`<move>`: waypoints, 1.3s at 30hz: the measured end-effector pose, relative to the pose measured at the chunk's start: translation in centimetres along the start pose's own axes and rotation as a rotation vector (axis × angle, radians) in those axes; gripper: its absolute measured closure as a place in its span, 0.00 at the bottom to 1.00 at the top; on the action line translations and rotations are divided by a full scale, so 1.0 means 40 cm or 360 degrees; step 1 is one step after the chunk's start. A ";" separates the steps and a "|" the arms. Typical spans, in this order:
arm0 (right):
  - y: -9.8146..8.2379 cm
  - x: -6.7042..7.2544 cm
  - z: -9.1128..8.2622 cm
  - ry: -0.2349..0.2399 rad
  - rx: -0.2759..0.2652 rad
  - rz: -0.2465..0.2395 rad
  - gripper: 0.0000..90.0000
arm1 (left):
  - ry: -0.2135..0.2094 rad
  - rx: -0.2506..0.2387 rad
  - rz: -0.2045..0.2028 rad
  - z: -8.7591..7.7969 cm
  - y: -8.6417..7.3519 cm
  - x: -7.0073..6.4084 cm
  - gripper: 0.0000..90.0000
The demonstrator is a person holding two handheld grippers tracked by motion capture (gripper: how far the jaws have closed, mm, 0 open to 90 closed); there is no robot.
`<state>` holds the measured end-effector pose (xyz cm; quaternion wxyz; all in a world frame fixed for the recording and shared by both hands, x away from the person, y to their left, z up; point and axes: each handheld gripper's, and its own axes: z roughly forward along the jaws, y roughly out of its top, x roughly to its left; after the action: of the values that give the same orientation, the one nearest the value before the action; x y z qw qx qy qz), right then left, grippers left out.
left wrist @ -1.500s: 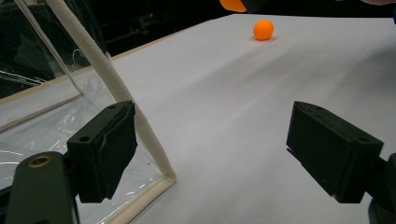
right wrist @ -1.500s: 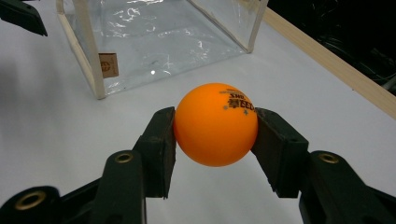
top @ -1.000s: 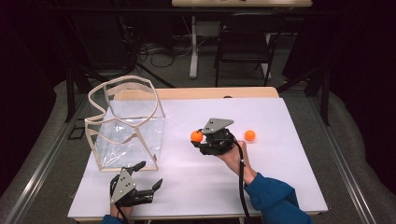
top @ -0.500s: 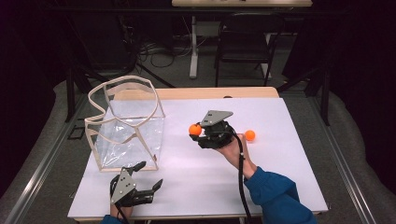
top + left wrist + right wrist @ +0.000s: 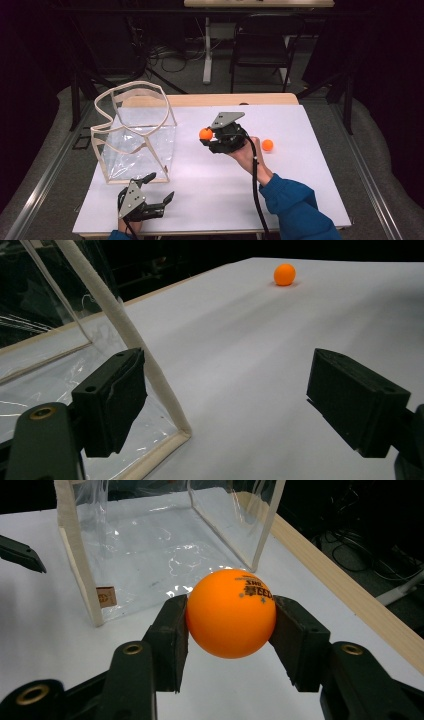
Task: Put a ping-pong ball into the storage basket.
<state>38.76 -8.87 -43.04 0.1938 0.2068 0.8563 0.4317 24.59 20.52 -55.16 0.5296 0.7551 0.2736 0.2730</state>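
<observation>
1. The right gripper [image 5: 209, 136] is clamped on an orange ball [image 5: 205, 133], held above the white table [image 5: 300, 190] near its middle; in the right gripper view both black pads press against the ball's sides [image 5: 231, 613], and dark printed lettering shows on its upper face.
2. A clear bag with a pale stiff frame [image 5: 135, 135] stands open on the left part of the table, just left of the held ball (the right gripper view looks straight toward its transparent wall [image 5: 150, 550]).
3. A second orange ball [image 5: 268, 145] lies on the table to the right of the right hand, apart from it; the left gripper view shows it far off on the white surface [image 5: 284, 274].
4. The left gripper [image 5: 150, 192] rests near the table's front edge, just in front of the bag's near corner, its jaws spread wide with nothing between them.
5. In the left gripper view the bag's frame edge [image 5: 125, 335] runs just beside one pad.
</observation>
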 end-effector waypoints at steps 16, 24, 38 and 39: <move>0.049 -0.012 0.009 0.0037 0.0013 -0.0016 0.56 | 0.0009 -0.0006 0.0001 0.000 0.000 0.000 0.18; 0.070 -0.015 0.007 0.0048 0.0011 -0.0029 0.56 | 0.0019 -0.0010 0.0000 0.001 0.000 0.000 0.18; 0.114 -0.009 -0.002 0.0030 0.0003 -0.0097 0.56 | 0.0027 -0.0025 0.0001 -0.002 0.000 0.001 0.18; 0.117 -0.009 -0.002 0.0034 0.0004 -0.0094 0.56 | 0.0028 -0.0028 0.0004 -0.002 0.000 0.001 0.18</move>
<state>39.88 -6.59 -39.11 0.1971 0.1769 0.8646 0.4269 24.55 20.59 -55.12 0.5334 0.7483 0.2751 0.2827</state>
